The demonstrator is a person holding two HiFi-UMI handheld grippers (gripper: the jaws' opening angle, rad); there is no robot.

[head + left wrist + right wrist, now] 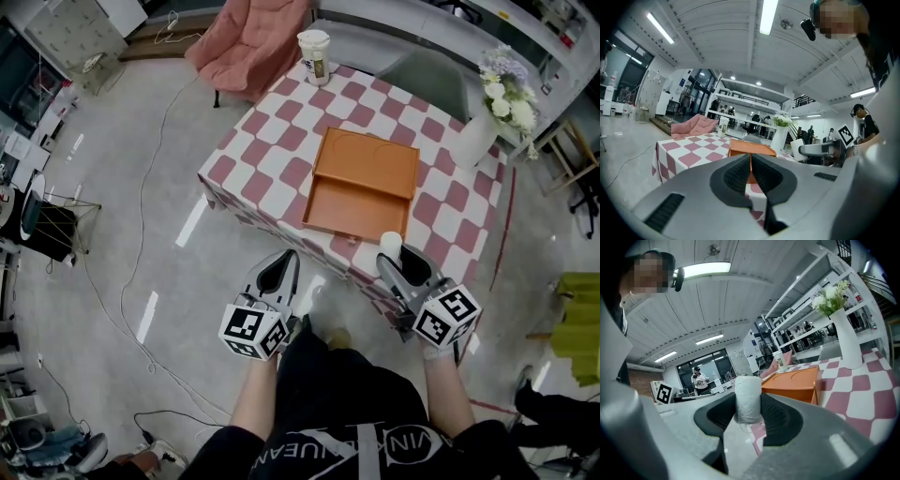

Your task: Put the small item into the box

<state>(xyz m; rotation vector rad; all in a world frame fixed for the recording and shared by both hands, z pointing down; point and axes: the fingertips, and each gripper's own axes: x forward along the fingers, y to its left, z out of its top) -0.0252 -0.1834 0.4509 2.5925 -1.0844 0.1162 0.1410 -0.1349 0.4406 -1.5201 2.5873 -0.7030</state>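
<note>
While right gripper (396, 261) pinches one white roll (748, 394), we see left gripper (751, 166) closed empty, one orange box (364, 183).

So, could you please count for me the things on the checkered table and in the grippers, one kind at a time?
orange box: 1
cup: 1
white vase with flowers: 1
white roll, held in the right gripper: 1
Total: 4
</note>
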